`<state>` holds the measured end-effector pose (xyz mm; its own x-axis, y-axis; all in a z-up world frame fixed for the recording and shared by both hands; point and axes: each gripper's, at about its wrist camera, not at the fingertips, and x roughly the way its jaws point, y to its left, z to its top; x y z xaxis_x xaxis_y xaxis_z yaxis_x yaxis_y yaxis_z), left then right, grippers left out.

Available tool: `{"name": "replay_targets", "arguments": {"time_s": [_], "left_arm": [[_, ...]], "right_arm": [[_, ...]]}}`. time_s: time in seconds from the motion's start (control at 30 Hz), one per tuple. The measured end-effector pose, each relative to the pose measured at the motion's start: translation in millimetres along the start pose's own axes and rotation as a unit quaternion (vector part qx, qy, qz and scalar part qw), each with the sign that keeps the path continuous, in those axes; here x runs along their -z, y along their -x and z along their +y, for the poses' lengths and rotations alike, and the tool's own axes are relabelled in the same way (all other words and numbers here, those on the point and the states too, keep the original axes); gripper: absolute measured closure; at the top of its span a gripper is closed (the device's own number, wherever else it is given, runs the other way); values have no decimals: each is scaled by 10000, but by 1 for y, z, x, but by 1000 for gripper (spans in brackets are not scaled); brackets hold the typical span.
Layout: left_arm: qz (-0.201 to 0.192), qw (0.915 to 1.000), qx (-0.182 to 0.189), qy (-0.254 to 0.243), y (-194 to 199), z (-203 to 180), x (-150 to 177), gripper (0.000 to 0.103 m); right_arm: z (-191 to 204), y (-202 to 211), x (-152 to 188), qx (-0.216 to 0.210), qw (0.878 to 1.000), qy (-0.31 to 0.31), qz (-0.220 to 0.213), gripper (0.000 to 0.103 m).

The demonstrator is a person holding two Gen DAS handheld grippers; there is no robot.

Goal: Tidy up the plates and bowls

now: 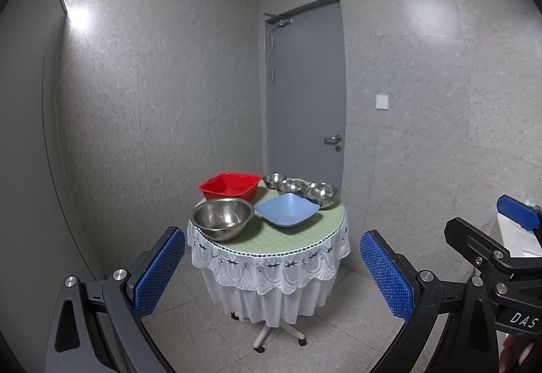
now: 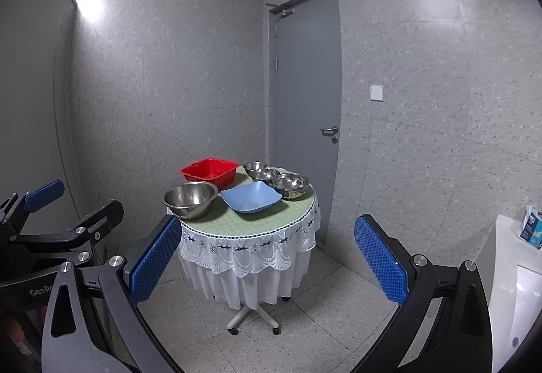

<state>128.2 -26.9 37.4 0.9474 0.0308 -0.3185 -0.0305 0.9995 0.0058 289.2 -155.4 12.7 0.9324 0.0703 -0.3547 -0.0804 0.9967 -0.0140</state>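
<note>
Both the left gripper (image 1: 272,266) and right gripper (image 2: 267,252) hang with jaws released, well short of the round table (image 1: 298,234) at frame centre. On it sit a red basin (image 1: 229,190), large steel bowl (image 1: 222,217), blue square dish (image 1: 287,208) and three small steel bowls (image 1: 321,192).

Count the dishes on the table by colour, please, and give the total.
Steel bowls: 4 (large, three small)
Red basin: 1
Blue dish: 1
Total: 6, all on the round table.
</note>
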Motion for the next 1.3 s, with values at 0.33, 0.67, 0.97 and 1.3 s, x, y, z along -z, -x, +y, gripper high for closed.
{"name": "replay_targets", "arguments": {"time_s": [0.33,0.67,0.97,1.3], "left_arm": [[292,9995,85,-12,-114,34,-29,1],[217,9991,332,-161,-247,112,-83,1],[385,9992,97,-8,-347,154,-108,1],[737,9955,-550,211,-464,154,-120,1]], "right_arm": [[18,-95,-6,-3,9995,-129,299,0],[63,-199,-45,111,9990,-296,320,0],[88,-293,-64,-105,9981,-262,551,0],[93,-423,-76,-714,9932,177,906,0]]}}
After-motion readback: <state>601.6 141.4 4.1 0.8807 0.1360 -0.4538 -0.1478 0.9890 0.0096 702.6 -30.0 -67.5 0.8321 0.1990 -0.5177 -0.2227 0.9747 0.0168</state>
